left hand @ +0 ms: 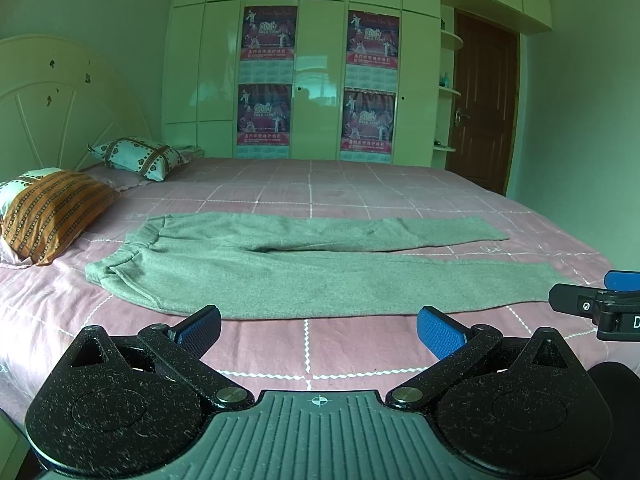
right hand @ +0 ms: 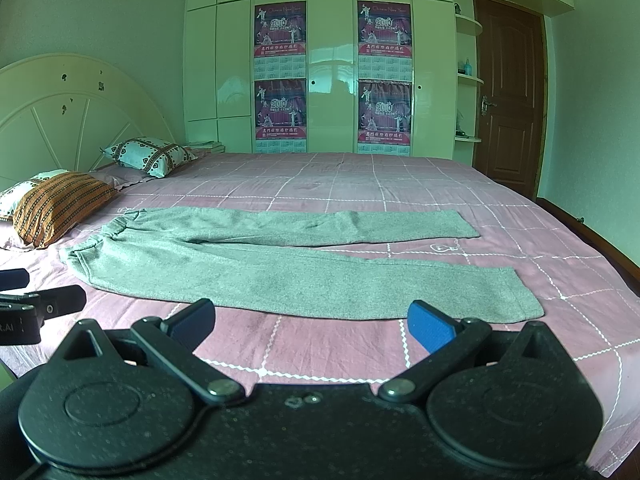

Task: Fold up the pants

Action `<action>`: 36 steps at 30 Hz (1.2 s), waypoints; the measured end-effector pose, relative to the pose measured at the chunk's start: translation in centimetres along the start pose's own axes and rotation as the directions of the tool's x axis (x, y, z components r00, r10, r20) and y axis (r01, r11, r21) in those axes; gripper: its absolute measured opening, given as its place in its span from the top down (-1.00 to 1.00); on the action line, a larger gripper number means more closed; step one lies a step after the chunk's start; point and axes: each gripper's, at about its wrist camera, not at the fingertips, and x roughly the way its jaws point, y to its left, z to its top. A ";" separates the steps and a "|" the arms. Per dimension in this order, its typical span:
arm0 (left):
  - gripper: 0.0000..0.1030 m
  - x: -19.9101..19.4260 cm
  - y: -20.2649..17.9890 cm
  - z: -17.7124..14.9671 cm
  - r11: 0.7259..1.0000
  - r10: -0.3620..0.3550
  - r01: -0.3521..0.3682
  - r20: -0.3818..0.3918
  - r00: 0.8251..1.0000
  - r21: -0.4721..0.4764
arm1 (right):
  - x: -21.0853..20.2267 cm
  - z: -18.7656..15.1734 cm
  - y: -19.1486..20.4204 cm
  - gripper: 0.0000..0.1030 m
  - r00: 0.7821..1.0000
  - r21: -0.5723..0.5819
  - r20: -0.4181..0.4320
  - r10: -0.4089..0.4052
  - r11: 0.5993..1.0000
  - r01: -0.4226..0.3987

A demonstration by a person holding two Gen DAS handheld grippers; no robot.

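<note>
Left gripper (left hand: 319, 330) body: matte black, two rounded lobes flecked with lint, a triangular cut-out at each outer top.
Left gripper centre plate: grey, ribbed, with a small white crosshair mark at its front edge.
Left gripper fingers (left hand: 439, 337): black linkage arms on silver pivot screws, tipped with textured blue pads.
Right gripper (right hand: 311, 324) body: speckled black, same twin lobes and triangular cut-outs.
Right gripper fingers (right hand: 430, 330): black arms, silver pivot screws, blue pads.

We've got our left gripper (left hand: 319, 331) spread wide, empty; our right gripper (right hand: 311, 326) at its 3 o'clock, equally wide and level.
</note>
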 end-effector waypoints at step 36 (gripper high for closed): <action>-1.00 0.4 0.1 0.2 1.000 0.011 -0.011 -0.010 1.000 0.013 | -0.1 0.1 -0.1 -0.89 1.000 0.001 0.006 0.007 1.000 -0.007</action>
